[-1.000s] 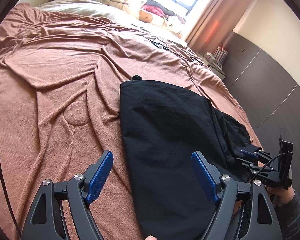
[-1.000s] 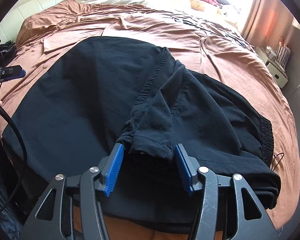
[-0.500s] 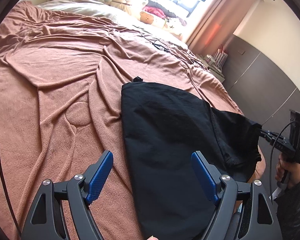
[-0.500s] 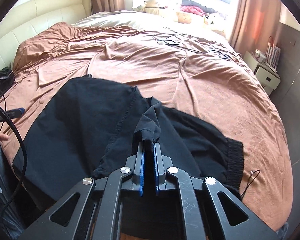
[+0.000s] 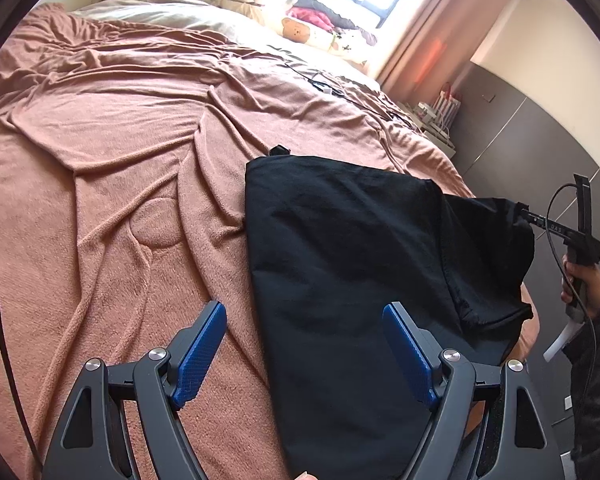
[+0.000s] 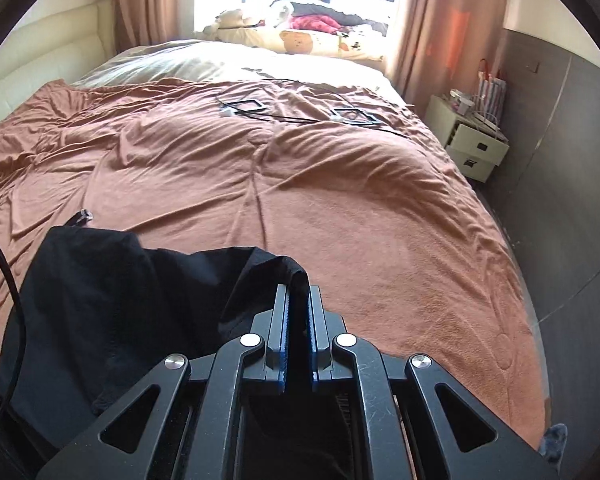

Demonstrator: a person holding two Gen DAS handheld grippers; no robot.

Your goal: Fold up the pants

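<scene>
Black pants (image 5: 340, 260) lie on the brown bedspread (image 5: 120, 160) near the bed's front edge. My left gripper (image 5: 304, 328) is open and empty, its fingers straddling the left edge of the pants just above them. My right gripper (image 6: 299, 304) is shut on a fold of the pants (image 6: 120, 300) and holds that part lifted off the bed. In the left wrist view the right gripper (image 5: 540, 220) shows at the far right, pulling the cloth up and taut.
The bedspread (image 6: 340, 200) is wrinkled. Black cables (image 6: 284, 114) lie at its far end. Pillows and soft toys (image 6: 300, 40) sit by the window. A white nightstand (image 6: 472, 144) stands right of the bed beside a dark wall (image 6: 572, 160).
My right gripper closed on the pants fold and lifted it up and to the right, raising that part off the bed. My left gripper stayed open in place.
</scene>
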